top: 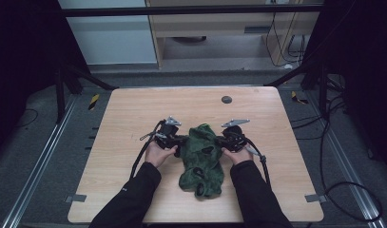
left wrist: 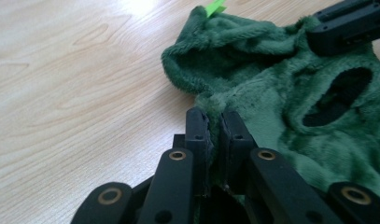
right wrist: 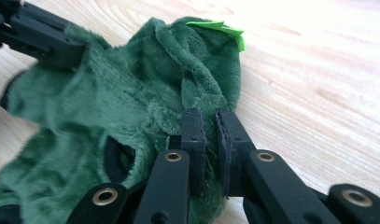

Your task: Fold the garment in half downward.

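Note:
A dark green plush garment (top: pixel 200 159) lies crumpled on the wooden table (top: pixel 129 118), with black-lined holes (left wrist: pixel 339 95) and a bright green tag (right wrist: pixel 218 27) at its far end. My left gripper (top: pixel 181 142) is shut on the garment's left edge; in the left gripper view a fold of plush (left wrist: pixel 253 79) is pinched between the jaws of that gripper (left wrist: pixel 214 116). My right gripper (top: pixel 220 141) is shut on the right edge, its jaws squeezing a ridge of fabric (right wrist: pixel 131 93) in the right gripper view (right wrist: pixel 208 116). Each gripper view also has the other gripper at a top corner.
A small dark round disc (top: pixel 226 99) sits in the tabletop near the far edge. Cables (top: pixel 143 152) trail from both grippers back along the person's black sleeves (top: pixel 134 194). Metal frame legs and floor cables surround the table.

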